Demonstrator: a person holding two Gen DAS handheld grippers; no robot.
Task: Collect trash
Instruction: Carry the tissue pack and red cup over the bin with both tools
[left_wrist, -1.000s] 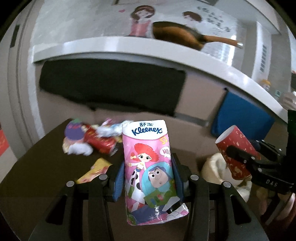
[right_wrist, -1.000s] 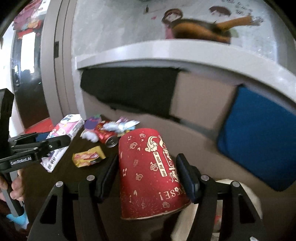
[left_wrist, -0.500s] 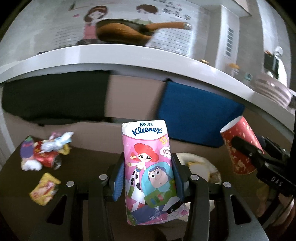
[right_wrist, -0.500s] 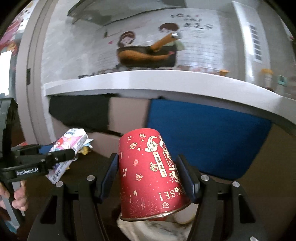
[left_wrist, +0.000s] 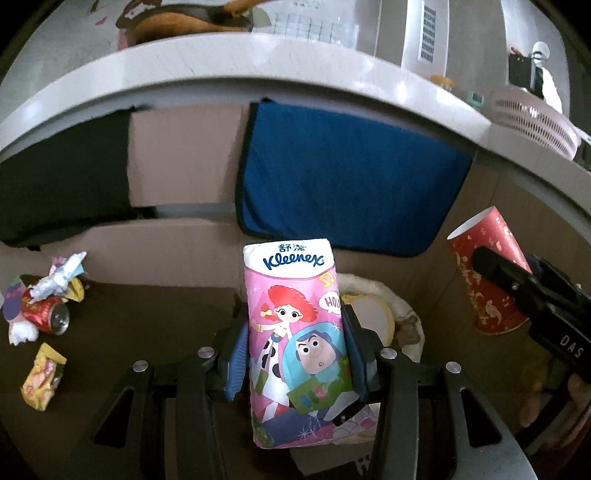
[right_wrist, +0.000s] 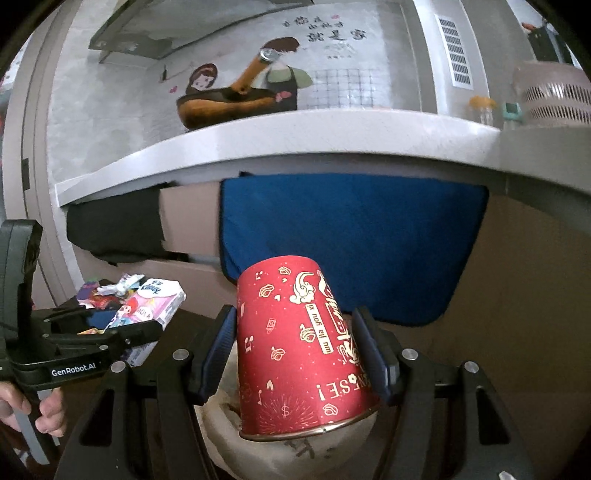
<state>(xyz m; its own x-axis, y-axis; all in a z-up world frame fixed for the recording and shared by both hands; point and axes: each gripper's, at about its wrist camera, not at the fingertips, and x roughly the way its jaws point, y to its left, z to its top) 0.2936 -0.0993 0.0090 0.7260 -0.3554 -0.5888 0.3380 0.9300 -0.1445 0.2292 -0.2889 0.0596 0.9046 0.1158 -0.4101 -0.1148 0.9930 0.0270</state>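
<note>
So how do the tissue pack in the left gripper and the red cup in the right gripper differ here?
The tissue pack is a soft, flat pink packet with cartoon figures; the red cup is a rigid round paper cup with gold print. The pack stands upright in the left gripper; the cup is held upside down, rim lowest, in the right gripper. Both are clamped between blue pads above the bag-lined bin.

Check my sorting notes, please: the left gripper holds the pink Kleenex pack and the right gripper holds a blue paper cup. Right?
Not quite. The left gripper does hold the Kleenex pack, but the paper cup in the right gripper is red with gold print, as the right wrist view shows.
</note>
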